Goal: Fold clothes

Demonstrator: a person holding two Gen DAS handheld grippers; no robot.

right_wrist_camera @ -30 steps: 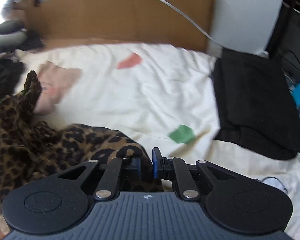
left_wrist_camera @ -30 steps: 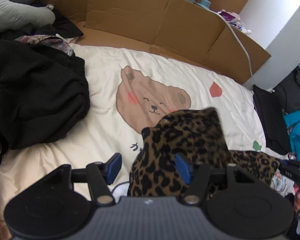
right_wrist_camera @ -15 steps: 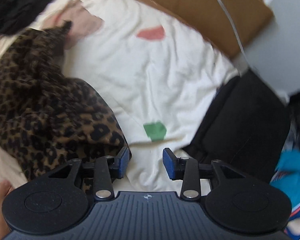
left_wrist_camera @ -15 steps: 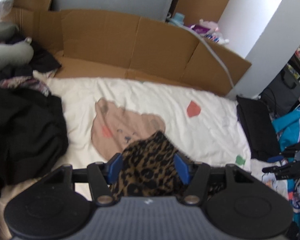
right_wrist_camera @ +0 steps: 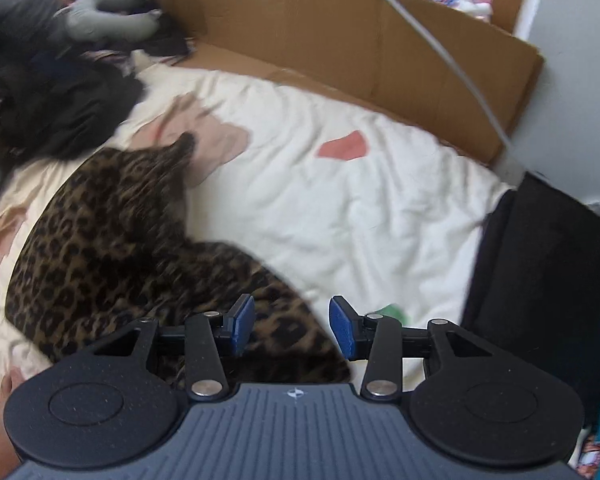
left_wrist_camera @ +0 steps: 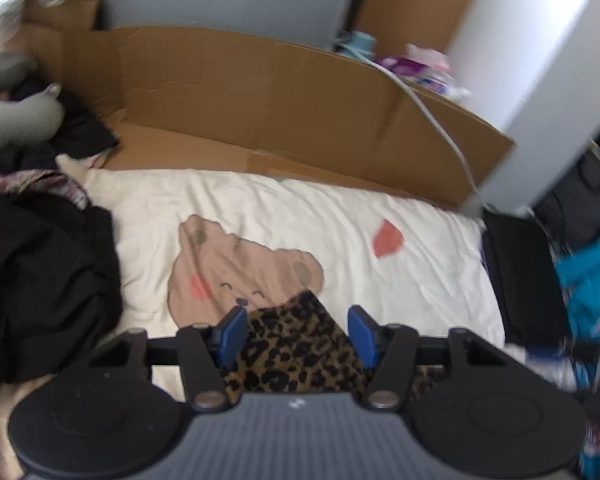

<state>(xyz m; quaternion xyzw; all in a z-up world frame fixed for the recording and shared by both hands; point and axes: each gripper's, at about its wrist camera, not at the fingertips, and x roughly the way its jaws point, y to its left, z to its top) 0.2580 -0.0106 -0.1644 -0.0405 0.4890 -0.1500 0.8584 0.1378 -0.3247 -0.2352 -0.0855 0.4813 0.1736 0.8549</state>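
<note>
Garment: leopard-print garment (right_wrist_camera: pixel 112 232) lies crumpled on the cream bedspread (right_wrist_camera: pixel 340 208), toward its near edge, one pointed corner reaching onto the printed bear (left_wrist_camera: pixel 236 276).
Left gripper: your left gripper (left_wrist_camera: pixel 296 334) hangs over the near part of that garment; its jaws are closing, and the blue pads (left_wrist_camera: pixel 231 334) stand apart on either side of the leopard cloth without pressing it.
Right gripper: your right gripper (right_wrist_camera: pixel 292 326) has its jaws opening; leopard cloth shows below and between the blue fingers (right_wrist_camera: pixel 342 326), and neither one pinches it.
Bedspread: a red patch (right_wrist_camera: pixel 342 145) sits toward the far right corner, a green patch (right_wrist_camera: pixel 392 312) near the right edge just beyond your right finger.
Left edge: a heap of black clothes (left_wrist_camera: pixel 40 288) covers it, with a grey cushion (left_wrist_camera: pixel 12 120) behind.
Far edge: a brown cardboard wall (left_wrist_camera: pixel 260 108) runs along it, a white cable (left_wrist_camera: pixel 440 128) draped over.
Right edge: a folded black item (right_wrist_camera: pixel 540 264) lies against it.
Hand: part of yours (right_wrist_camera: pixel 4 412) shows at the bottom left in the right wrist view.
</note>
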